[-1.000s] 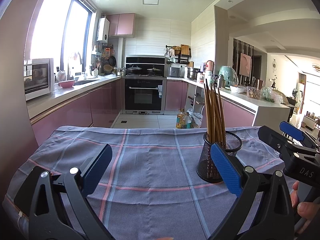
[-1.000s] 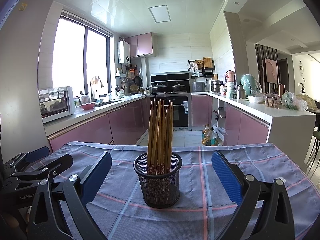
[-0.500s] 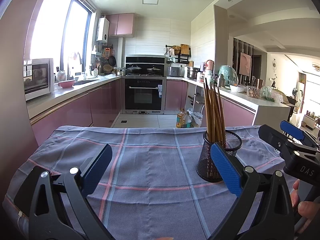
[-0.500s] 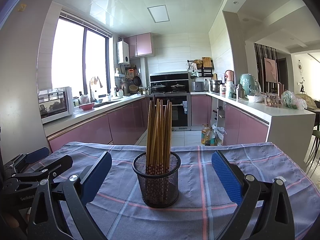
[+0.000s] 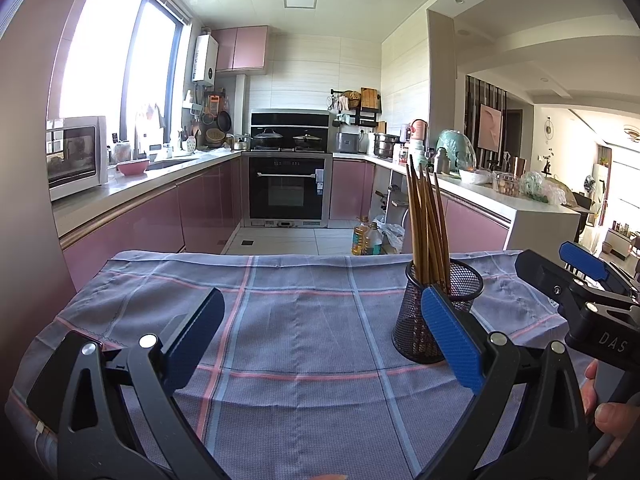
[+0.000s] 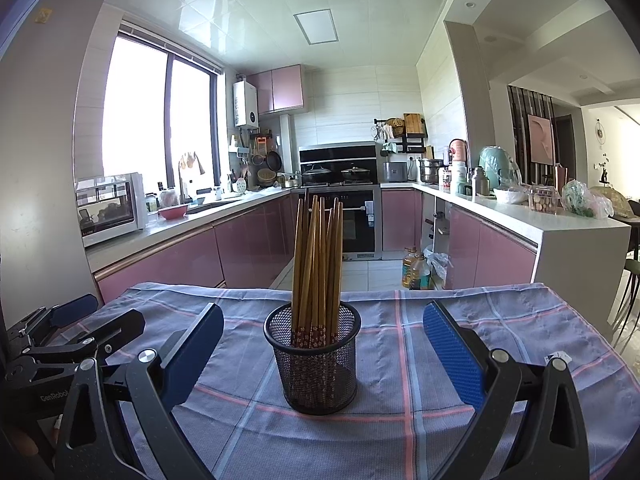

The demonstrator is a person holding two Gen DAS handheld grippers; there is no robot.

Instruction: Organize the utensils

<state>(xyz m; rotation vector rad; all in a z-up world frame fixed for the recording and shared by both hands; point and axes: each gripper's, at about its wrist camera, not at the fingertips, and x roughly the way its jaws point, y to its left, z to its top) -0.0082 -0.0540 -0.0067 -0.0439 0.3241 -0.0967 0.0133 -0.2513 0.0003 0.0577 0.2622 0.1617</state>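
Observation:
A black mesh holder [image 6: 316,354] stands upright on the checked cloth, with several brown chopsticks [image 6: 316,264] standing in it. It sits straight ahead of my right gripper [image 6: 322,344], which is open and holds nothing. In the left wrist view the same holder [image 5: 430,312] and chopsticks [image 5: 428,224] are to the right, partly behind my right finger. My left gripper [image 5: 320,332] is open over bare cloth. The right gripper [image 5: 580,292] shows at the right edge there, and the left gripper [image 6: 72,336] shows at the left edge of the right wrist view.
The blue-grey checked cloth [image 5: 304,320] covers the table, whose far edge faces a kitchen with pink cabinets [image 5: 208,208] and an oven [image 5: 290,192]. A person's fingers [image 5: 612,420] hold the right tool's handle at the lower right.
The right wrist view has drifted a little, so the holder sits slightly further left between the fingers. The left gripper has barely moved.

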